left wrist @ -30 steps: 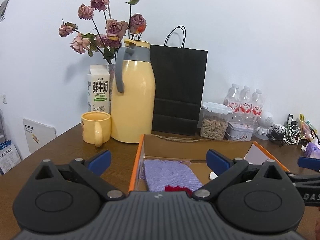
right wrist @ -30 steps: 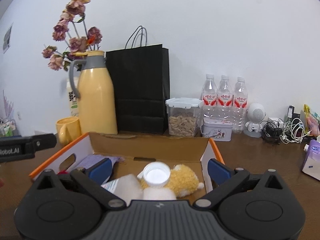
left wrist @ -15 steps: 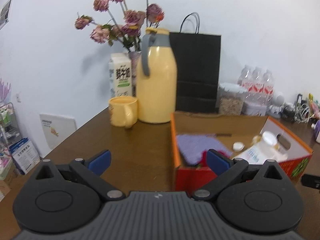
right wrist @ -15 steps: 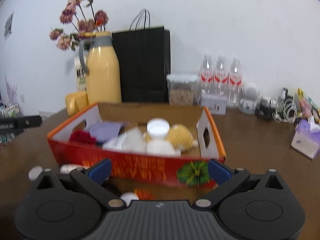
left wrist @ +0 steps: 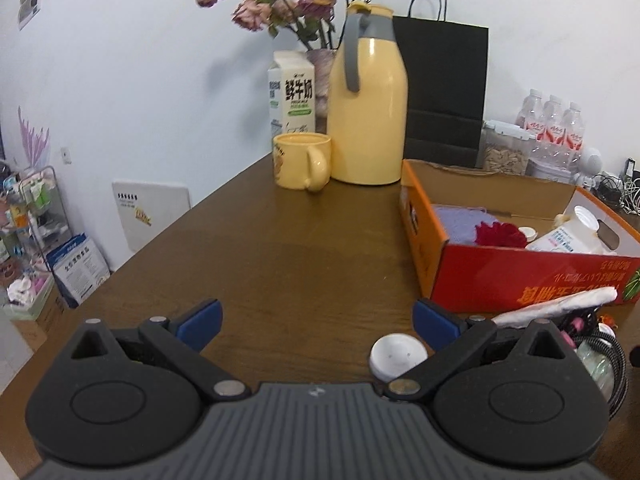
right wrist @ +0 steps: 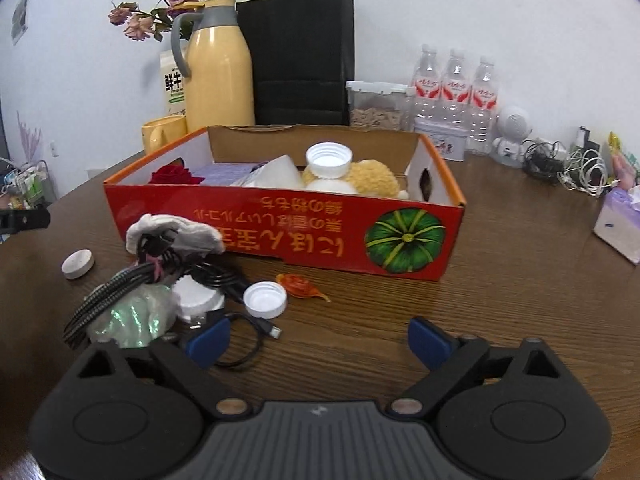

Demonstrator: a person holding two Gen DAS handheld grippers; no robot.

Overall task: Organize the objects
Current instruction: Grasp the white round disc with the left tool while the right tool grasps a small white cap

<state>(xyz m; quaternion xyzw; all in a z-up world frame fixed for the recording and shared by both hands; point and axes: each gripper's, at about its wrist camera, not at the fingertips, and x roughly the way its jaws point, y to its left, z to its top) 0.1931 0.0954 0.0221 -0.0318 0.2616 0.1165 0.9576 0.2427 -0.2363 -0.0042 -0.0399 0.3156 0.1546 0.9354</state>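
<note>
Before the box, empty spread tongs

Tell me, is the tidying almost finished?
About halfway, I think. The box already holds a bottle, a fluffy yellow toy, a red flower and a purple cloth. Both the left hand-held gripper and the right hand-held gripper are open and hold nothing. Left on the table: cables, a white cap, a round lid, a wrapper and a white cloth.

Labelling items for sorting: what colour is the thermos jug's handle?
Grey, on a pale yellow thermos jug; clearest in the left wrist view.
</note>
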